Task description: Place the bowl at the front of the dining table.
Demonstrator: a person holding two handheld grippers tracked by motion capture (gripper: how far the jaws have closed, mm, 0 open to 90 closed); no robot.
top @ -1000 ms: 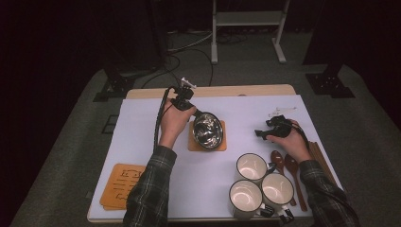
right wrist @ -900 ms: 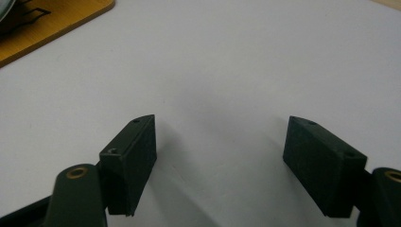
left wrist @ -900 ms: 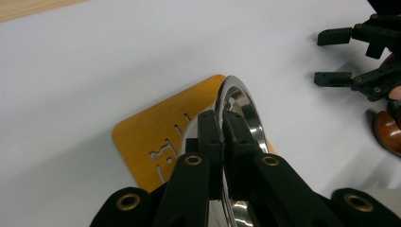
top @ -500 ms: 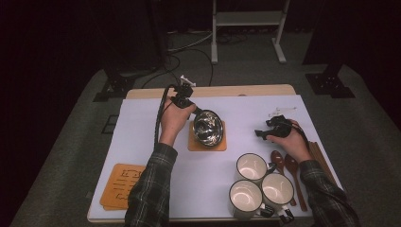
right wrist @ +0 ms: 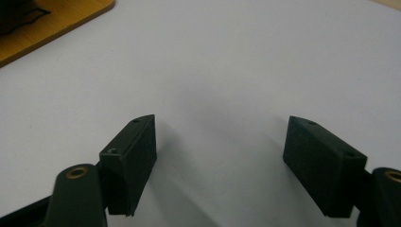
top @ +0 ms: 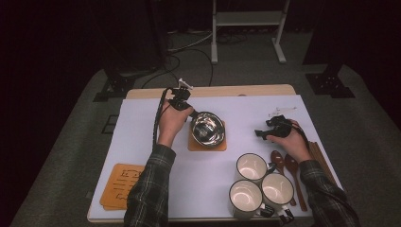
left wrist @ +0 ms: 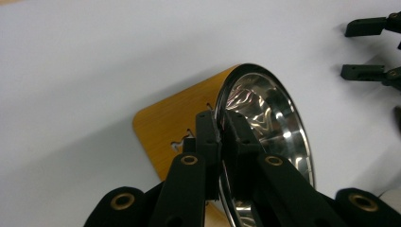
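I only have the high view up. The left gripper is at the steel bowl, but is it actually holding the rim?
Observer: Yes. In the left gripper view the left gripper is shut on the bowl, one jaw inside the rim and one outside.
Operator: Is the bowl sitting flat?
Observer: It sits over the wooden coaster; I cannot tell whether its base is flat on it.
Operator: And the right gripper, anything in it?
Observer: No. In the right gripper view the right gripper has its jaws wide apart, with bare white table cover between them.
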